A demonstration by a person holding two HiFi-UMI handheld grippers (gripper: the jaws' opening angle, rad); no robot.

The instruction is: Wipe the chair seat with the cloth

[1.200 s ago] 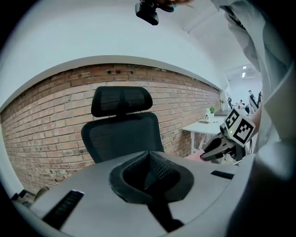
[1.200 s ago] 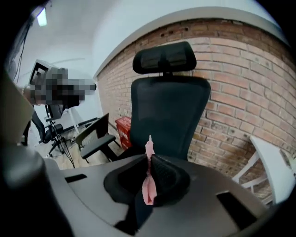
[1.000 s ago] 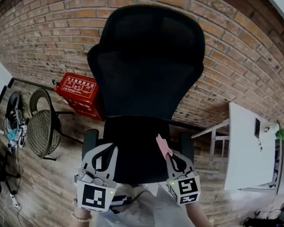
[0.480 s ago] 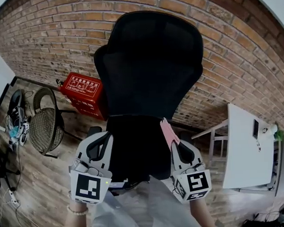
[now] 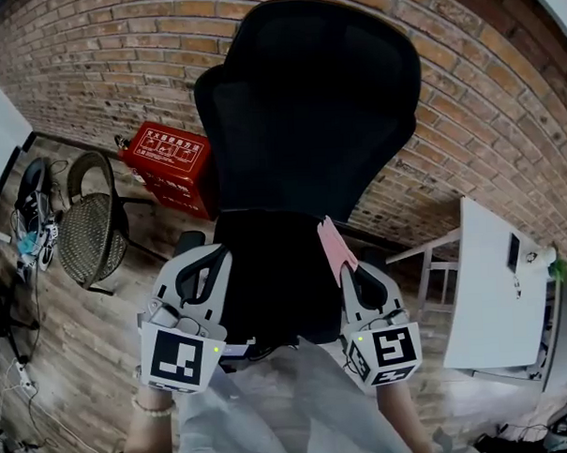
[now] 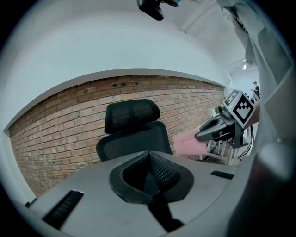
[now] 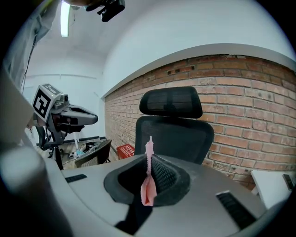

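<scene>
Right hand-held gripper (image 5: 349, 268) pinches cloth (image 5: 333, 247), seemingly over half-hidden chair seat (image 5: 267, 287).

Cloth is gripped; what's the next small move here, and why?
Probably tip the right gripper down and lower the cloth onto the seat. Its jaws are shut on the cloth, yet its view shows the backrest ahead, not the seat, so the cloth seems held off the surface. The left gripper is shut, empty.

Chair (image 5: 307, 126): matt black fabric. Behind chair: brick wall (image 5: 98, 69), rough, matt. Cloth (image 5: 334, 249): soft pink textile. Floor (image 5: 73, 345) beside chair: wood planks.
</scene>
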